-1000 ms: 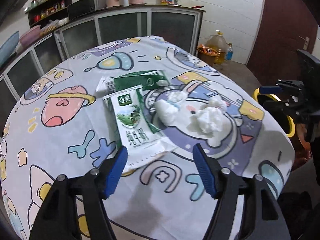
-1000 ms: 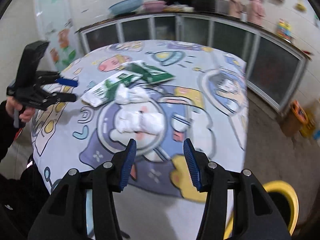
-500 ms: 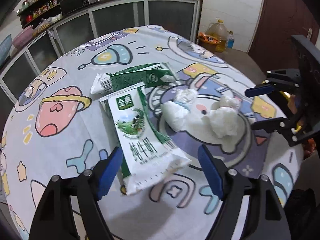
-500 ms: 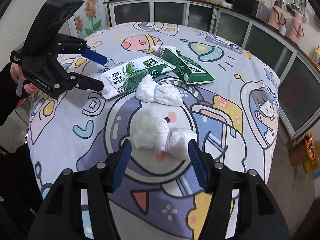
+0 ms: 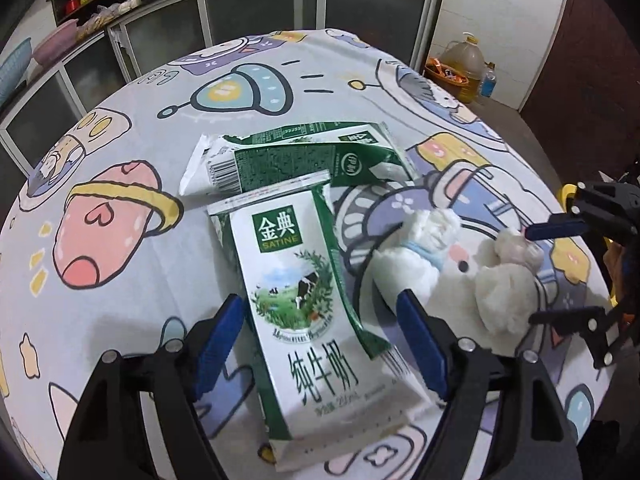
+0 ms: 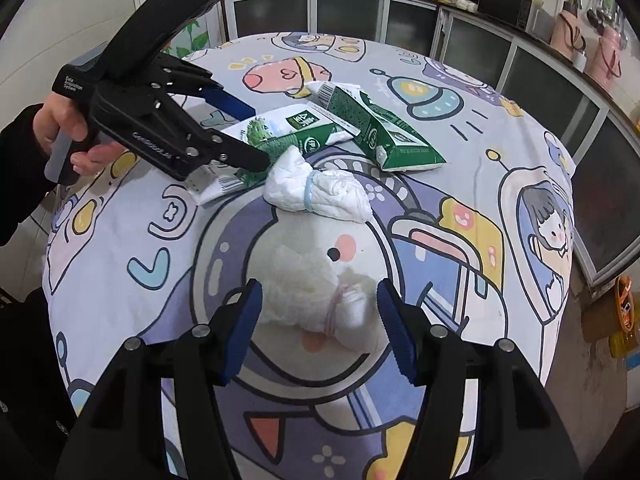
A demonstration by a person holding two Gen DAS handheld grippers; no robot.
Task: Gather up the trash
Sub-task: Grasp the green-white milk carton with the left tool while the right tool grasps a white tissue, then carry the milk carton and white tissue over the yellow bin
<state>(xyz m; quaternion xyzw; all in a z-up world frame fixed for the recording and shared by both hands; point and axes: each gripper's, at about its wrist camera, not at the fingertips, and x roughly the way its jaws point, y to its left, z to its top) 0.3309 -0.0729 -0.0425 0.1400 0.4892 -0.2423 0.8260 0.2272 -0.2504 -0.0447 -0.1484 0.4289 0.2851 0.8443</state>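
Nothing was collected yet; your left gripper stood wide around the milk carton, your right gripper around a tissue wad, fingers gripping neither.

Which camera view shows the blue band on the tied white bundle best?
The right wrist view: the blue band circles the white bundle in plain sight. The left wrist view shows only part of it, from one end of the bundle.
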